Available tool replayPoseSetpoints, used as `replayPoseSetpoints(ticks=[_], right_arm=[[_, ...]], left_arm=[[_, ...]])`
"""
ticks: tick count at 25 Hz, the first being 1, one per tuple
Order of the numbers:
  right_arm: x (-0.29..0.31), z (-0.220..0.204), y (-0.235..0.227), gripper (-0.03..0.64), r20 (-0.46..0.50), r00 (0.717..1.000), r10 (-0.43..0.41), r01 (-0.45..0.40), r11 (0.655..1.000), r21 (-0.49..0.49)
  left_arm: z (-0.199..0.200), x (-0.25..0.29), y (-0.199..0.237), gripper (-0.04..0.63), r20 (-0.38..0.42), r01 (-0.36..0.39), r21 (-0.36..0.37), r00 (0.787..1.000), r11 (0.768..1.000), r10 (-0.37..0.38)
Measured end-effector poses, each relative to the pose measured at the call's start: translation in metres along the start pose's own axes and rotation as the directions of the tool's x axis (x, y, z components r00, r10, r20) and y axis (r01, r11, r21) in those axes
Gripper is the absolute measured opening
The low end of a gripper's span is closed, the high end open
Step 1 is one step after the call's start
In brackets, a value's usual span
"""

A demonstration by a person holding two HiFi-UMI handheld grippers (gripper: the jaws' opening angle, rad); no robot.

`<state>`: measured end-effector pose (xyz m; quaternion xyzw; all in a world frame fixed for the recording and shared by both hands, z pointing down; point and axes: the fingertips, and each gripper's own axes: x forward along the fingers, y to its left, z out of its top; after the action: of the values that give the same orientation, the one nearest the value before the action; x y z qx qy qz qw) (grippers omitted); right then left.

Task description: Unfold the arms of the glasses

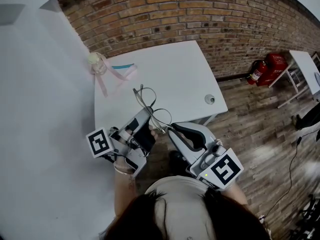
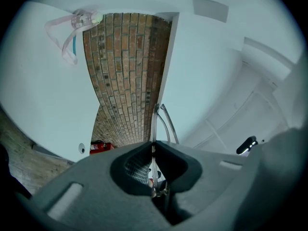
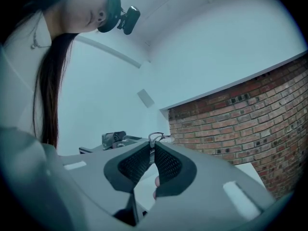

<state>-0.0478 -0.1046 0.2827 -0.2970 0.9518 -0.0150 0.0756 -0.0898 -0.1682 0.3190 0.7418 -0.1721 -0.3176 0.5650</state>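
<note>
Glasses (image 1: 148,105), thin and wire-framed, hang in the air between both grippers in the head view, over the near edge of a white table (image 1: 170,69). The left gripper (image 1: 146,115) and right gripper (image 1: 168,129) each meet the frame from opposite sides. One arm juts out past the left fingers toward the table, so it looks swung open. Whether the second arm is out cannot be told, so I judge the job part done. Beyond the fingers lie a clear item with pink ribbon (image 1: 98,64), a brick wall (image 1: 200,14), red fire extinguishers (image 1: 265,68) and wood flooring (image 1: 260,134).

In the left gripper view, the left gripper (image 2: 153,146) is pressed together on a thin strip of the glasses (image 2: 166,121), whose arm runs on past the fingertips.

In the right gripper view, the right gripper (image 3: 153,148) is pinched on the wire of the glasses (image 3: 156,137), which pokes out just past its tips, brick wall (image 3: 250,114) beyond.
</note>
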Motion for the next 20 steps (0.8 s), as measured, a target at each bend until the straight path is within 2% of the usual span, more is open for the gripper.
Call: replayPoseSetpoints(ticks=[20], right_arm=[[-0.003,0.034,-0.007,0.035,0.039,0.999,-0.022,0.023,0.999,-0.024]], left_arm=[[-0.023,0.000,0.020,0.023,-0.052,-0.065,-0.024,0.997,0.998,0.064]])
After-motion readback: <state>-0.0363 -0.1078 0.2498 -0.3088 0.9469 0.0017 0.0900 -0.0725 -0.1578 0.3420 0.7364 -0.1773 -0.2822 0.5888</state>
